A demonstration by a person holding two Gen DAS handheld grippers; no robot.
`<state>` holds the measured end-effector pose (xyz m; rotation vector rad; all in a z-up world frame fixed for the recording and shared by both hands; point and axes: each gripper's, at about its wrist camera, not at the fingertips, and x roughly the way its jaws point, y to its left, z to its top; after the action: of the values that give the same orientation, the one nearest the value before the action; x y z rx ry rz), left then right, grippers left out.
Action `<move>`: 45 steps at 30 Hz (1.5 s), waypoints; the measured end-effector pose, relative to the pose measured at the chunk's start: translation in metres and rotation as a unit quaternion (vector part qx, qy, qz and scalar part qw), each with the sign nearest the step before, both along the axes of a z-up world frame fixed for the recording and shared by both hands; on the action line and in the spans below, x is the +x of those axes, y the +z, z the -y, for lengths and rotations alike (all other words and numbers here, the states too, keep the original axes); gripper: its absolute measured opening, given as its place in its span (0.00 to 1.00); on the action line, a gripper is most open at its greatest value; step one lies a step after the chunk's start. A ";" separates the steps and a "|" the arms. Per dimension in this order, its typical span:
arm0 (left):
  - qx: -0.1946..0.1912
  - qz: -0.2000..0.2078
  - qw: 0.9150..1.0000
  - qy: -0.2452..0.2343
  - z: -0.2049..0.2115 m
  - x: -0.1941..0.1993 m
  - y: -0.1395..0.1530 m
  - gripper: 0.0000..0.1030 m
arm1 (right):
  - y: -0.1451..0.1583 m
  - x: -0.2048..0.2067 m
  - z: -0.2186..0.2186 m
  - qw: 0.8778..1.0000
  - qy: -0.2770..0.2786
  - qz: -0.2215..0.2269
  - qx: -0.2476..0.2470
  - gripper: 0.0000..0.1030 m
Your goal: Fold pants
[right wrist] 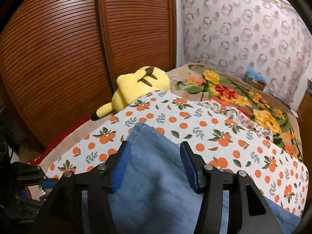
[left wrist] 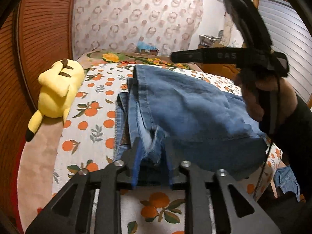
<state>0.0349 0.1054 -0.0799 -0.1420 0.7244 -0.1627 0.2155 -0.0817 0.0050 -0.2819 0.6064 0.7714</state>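
Observation:
Blue denim pants point(left wrist: 185, 107) lie folded into a thick stack on the orange-print sheet point(left wrist: 91, 136). My left gripper point(left wrist: 152, 142) is at the stack's near edge. Its blue pads stand a little apart, and a frayed hem point(left wrist: 156, 148) lies between them. In the right wrist view the right gripper point(right wrist: 154, 143) is wide open over a smooth fold of the pants point(right wrist: 156, 185). Cloth runs between its pads, and the folded corner pokes out past the fingertips. A person's hand point(left wrist: 253, 97) holds the right gripper's black body point(left wrist: 243, 56) at the far right of the pants.
A yellow plush toy point(left wrist: 56, 95) lies at the sheet's left edge, beside the slatted wooden doors point(right wrist: 58, 58). A floral blanket point(right wrist: 243, 97) covers the bed beyond the sheet. A patterned curtain point(left wrist: 136, 15) hangs behind. More blue cloth point(left wrist: 286, 179) hangs off the bed's right side.

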 end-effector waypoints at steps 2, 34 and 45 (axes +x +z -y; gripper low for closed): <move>-0.001 0.002 1.000 -0.001 0.000 0.001 0.002 0.28 | 0.004 -0.004 0.006 1.000 -0.006 0.002 0.005 0.54; 0.021 0.039 0.999 0.018 -0.002 -0.007 0.027 0.12 | -0.024 -0.124 0.152 0.994 -0.102 -0.023 0.014 0.54; 0.017 0.025 0.999 0.025 -0.005 0.000 0.015 0.42 | -0.036 -0.135 0.161 0.993 -0.114 -0.036 0.014 0.54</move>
<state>0.0352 0.1103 -0.0650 -0.1231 0.6730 -0.1053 0.0804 -0.2429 -0.0307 -0.1569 0.6818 0.5717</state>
